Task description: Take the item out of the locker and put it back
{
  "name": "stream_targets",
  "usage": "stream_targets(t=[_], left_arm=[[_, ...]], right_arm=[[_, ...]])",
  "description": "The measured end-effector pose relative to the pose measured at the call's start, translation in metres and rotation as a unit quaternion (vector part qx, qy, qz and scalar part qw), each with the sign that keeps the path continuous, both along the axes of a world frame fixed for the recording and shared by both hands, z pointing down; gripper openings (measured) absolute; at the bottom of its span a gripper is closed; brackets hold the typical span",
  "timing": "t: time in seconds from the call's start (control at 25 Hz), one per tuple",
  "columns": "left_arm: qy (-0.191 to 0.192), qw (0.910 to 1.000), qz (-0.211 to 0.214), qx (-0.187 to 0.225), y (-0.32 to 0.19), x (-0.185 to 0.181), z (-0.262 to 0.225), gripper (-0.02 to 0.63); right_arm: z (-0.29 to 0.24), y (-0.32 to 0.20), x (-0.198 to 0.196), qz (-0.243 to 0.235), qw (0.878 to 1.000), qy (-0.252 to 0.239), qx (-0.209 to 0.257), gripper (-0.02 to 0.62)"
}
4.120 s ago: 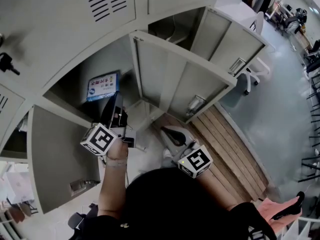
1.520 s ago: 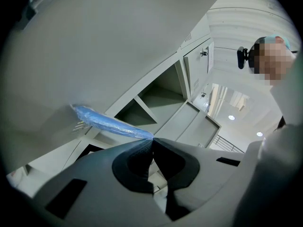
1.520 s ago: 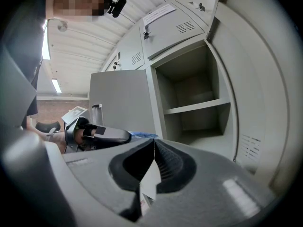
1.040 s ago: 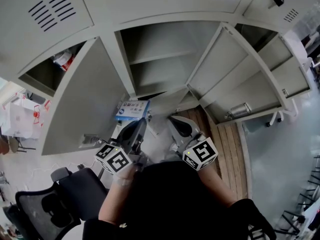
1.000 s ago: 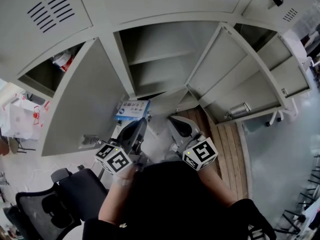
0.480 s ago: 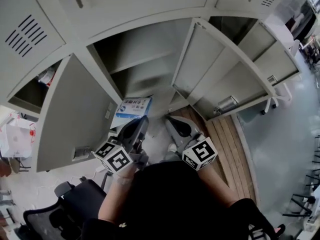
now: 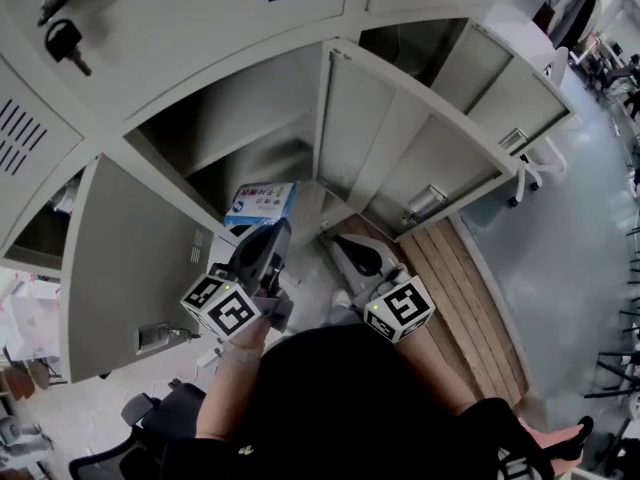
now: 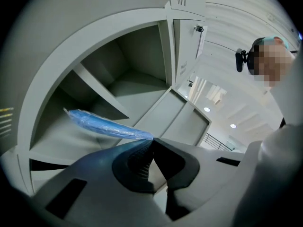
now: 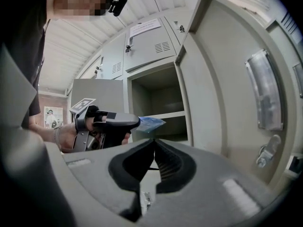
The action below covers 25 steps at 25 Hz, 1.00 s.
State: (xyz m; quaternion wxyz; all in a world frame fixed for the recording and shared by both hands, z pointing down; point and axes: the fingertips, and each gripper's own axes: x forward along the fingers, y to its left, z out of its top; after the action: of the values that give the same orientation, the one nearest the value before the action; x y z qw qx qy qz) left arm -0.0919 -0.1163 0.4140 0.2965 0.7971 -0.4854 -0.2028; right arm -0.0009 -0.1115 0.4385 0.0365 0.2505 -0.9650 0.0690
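**Blue packet out of the locker, pinched in the left hand-held gripper**

The flat blue-and-white plastic-wrapped packet [image 7: 261, 204] hangs in the air just in front of the open grey metal locker compartment [image 7: 232, 143]. It lies flat with its printed face up. It is gripped at one edge, and its long axis runs out from the jaw tips towards the left and the compartment. In the left gripper view it shows edge-on as a thin blue strip [image 8: 105, 126].

The left hand-held gripper [image 7: 274, 234] has its jaws pressed onto that edge. The right hand-held gripper [image 7: 332, 242] is just beside it, jaws closed together with nothing between them. From its own view the packet [image 9: 150, 123] sits level with the compartment's inner shelf [image 9: 168, 115].

About four seconds earlier the packet was deeper in the dark compartment, with the left gripper reaching in. Half a second ago it was already outside, held the same way.

There is one packet and there are two hand-held grippers. Three grey locker doors [image 7: 128, 253] stand open in the head view, and one wooden slatted platform [image 7: 462, 290] lies on the floor at the right.
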Motion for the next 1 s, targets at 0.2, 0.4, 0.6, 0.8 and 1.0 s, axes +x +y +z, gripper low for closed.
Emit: stream_targets(t=[0.2, 0.4, 0.6, 0.8, 1.0], left_arm=[[-0.004, 0.9998, 0.003, 0.017, -0.02, -0.002, -0.014, 0.017], [-0.005, 0.9995, -0.001, 0.032, -0.04, -0.007, -0.028, 0.017], [-0.011, 0.9985, -0.008, 0.054, -0.06, -0.013, -0.048, 0.017], [-0.01, 0.9973, -0.013, 0.072, -0.077, -0.017, -0.067, 0.017], [-0.012, 0.9962, -0.012, 0.086, -0.088, -0.017, -0.082, 0.017]], right_arm=[[0.0, -0.007, 0.012, 0.021, 1.0, 0.0, 0.0, -0.001], [-0.001, -0.015, 0.021, 0.035, 0.999, -0.001, 0.002, -0.001], [-0.001, -0.023, 0.028, 0.047, 0.999, -0.001, 0.003, -0.001], [-0.003, -0.031, 0.033, 0.056, 0.998, -0.005, 0.004, 0.0], [-0.004, -0.036, 0.036, 0.062, 0.998, -0.008, 0.003, 0.0]])
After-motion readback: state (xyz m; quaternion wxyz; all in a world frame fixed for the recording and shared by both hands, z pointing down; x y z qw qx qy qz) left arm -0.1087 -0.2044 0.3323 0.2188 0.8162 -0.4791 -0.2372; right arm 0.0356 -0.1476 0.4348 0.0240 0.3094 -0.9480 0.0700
